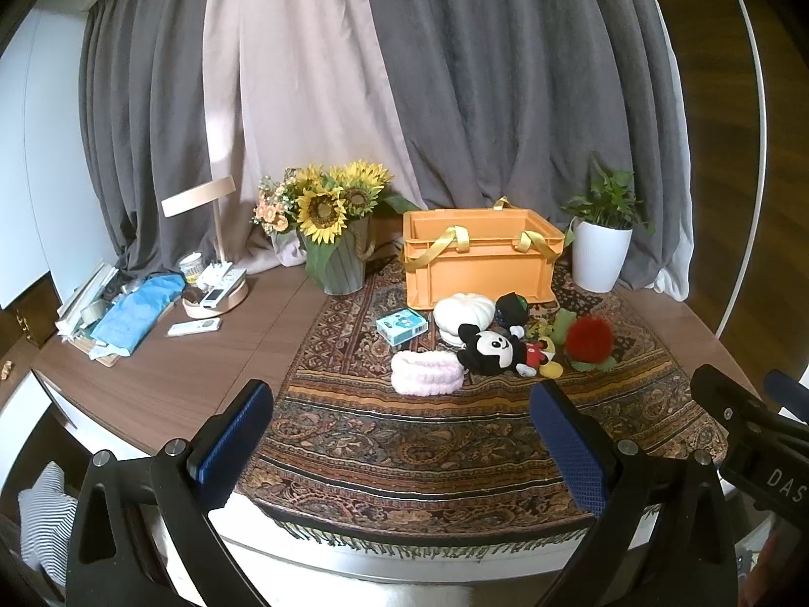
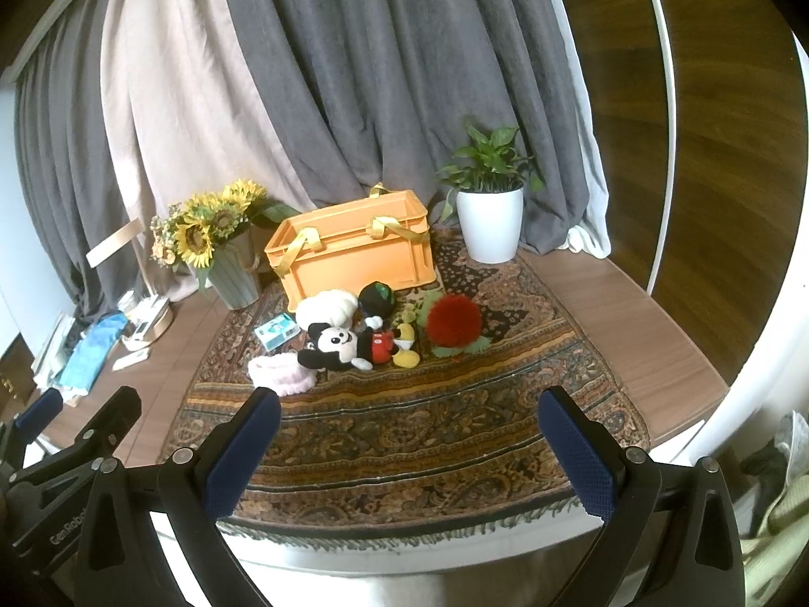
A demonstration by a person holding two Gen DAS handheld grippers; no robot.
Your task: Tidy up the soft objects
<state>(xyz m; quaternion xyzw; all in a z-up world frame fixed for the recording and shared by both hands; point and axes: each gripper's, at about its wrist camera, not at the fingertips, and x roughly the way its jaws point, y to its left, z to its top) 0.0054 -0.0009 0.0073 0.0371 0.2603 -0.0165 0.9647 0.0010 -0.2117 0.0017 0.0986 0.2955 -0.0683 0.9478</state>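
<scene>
From the left wrist view, the left gripper is seen with its blue pads spread wide and nothing held between them. No toy has been lifted, so the task is judged to be at its very start, in the approach before the first pick. Ahead of the fingertips, on the patterned cloth, one pink knitted band lies nearest, almost midway between the two fingers. Just beyond it and towards the right finger, one mouse plush is stretched out, with one red pompom further right and one green plush between them. One white plush pumpkin, one dark ball and one small blue box sit further off. Behind them all stands one orange crate, seemingly empty; four yellow strap handles are counted on it.

From the right wrist view, the right gripper is likewise held wide apart and empty. The mouse plush lies ahead, nearer the left finger, with the pink knitted band just beyond that finger's tip, and the red pompom near the centre line. The orange crate stands behind.

The next move is judged to call for one gripper to be advanced over the nearest soft item, closed gently and carried to the crate.
</scene>
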